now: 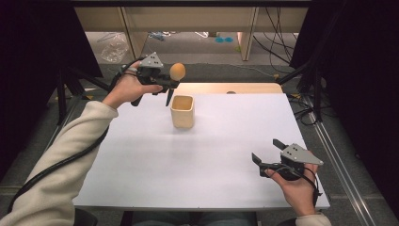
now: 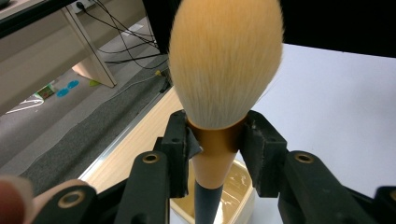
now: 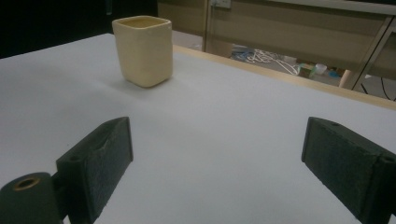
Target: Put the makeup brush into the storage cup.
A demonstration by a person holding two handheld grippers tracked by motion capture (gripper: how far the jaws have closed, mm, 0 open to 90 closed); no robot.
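A makeup brush [image 1: 176,73] with a round tan head, a copper collar and a dark handle is held upright in my left gripper [image 1: 168,81], shut on its collar [image 2: 215,147]. The brush hangs just above and behind a cream square cup [image 1: 182,111] standing upright on the white table [image 1: 202,150]. The cup's open mouth [image 2: 236,189] lies right below the handle tip. My right gripper [image 1: 267,151] rests open near the table's front right, jaws wide apart with nothing between them, facing the cup [image 3: 143,44].
A wooden strip [image 1: 226,88] runs along the table's far edge. Beyond it are the floor, desk legs, loose cables [image 1: 277,33] and a plastic bag [image 1: 114,47]. Black stands and curtains flank both sides.
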